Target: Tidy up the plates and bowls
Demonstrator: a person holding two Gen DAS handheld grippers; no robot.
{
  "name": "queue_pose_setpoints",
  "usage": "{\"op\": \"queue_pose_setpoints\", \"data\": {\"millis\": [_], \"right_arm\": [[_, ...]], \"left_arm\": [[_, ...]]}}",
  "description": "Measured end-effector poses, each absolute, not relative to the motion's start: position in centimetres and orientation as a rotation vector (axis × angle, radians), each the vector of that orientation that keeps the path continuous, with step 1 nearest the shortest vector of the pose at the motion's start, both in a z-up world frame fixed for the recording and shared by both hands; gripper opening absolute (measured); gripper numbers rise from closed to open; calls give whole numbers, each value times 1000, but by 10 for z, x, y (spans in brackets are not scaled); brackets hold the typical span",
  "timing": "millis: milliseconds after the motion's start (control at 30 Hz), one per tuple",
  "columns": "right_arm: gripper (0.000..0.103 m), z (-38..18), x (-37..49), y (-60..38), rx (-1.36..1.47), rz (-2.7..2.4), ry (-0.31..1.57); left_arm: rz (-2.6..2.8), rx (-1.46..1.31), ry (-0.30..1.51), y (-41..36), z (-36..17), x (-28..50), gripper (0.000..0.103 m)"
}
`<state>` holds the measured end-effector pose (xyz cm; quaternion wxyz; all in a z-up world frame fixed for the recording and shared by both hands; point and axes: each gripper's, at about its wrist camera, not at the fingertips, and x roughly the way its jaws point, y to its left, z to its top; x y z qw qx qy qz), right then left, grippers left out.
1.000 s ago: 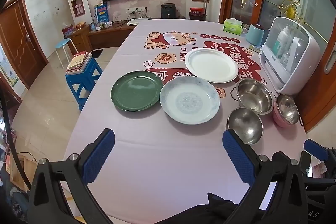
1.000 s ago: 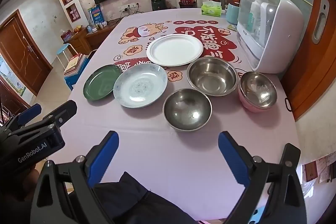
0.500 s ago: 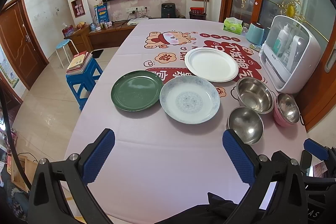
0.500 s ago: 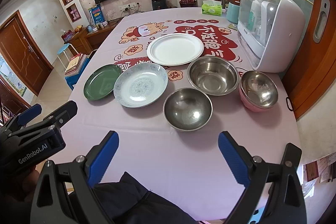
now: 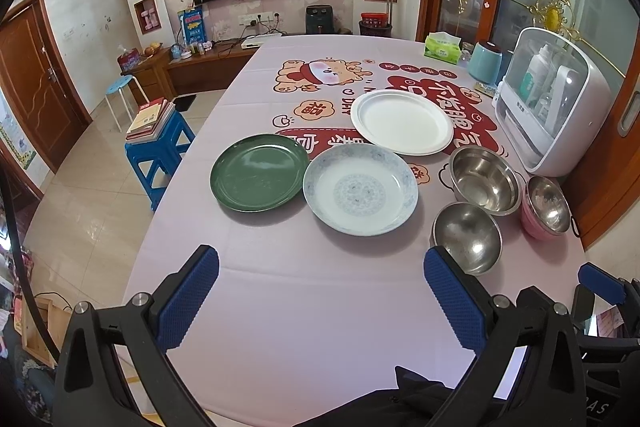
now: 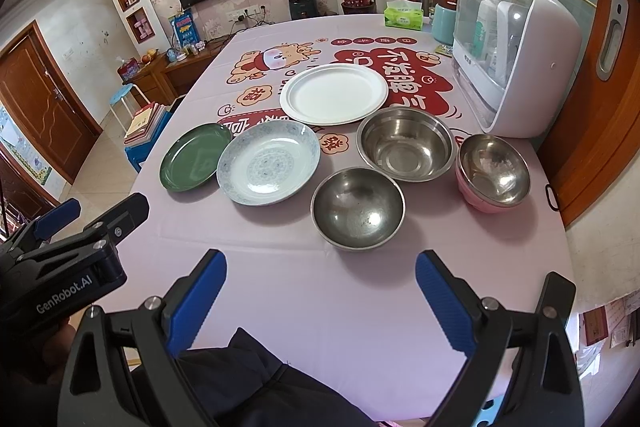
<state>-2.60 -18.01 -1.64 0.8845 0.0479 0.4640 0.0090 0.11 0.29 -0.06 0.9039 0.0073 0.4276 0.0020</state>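
Three plates lie on the pink tablecloth: a green plate (image 5: 259,171) (image 6: 195,156), a blue-patterned plate (image 5: 360,188) (image 6: 268,162) touching it, and a white plate (image 5: 401,121) (image 6: 333,93) behind. Right of them stand a large steel bowl (image 5: 485,180) (image 6: 407,144), a small steel bowl (image 5: 467,237) (image 6: 357,207) and a steel bowl nested in a pink bowl (image 5: 545,206) (image 6: 493,173). My left gripper (image 5: 320,285) hangs open over the near table edge, short of the plates. My right gripper (image 6: 321,289) is open too, just short of the small steel bowl. Both hold nothing.
A white sterilizer cabinet (image 6: 514,55) stands at the table's right edge, with a teal container (image 5: 485,64) and a tissue box (image 5: 442,48) behind it. A blue stool with books (image 5: 158,139) stands left of the table. Dark cloth (image 6: 256,379) lies under the grippers.
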Motion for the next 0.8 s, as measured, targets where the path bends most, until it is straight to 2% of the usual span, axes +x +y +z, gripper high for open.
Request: {"op": "queue_pose_setpoints", "data": {"millis": [800], "right_arm": [[96, -15, -14, -192, 135, -6, 965]], "left_arm": [[-59, 39, 952, -11, -6, 16, 102]]}}
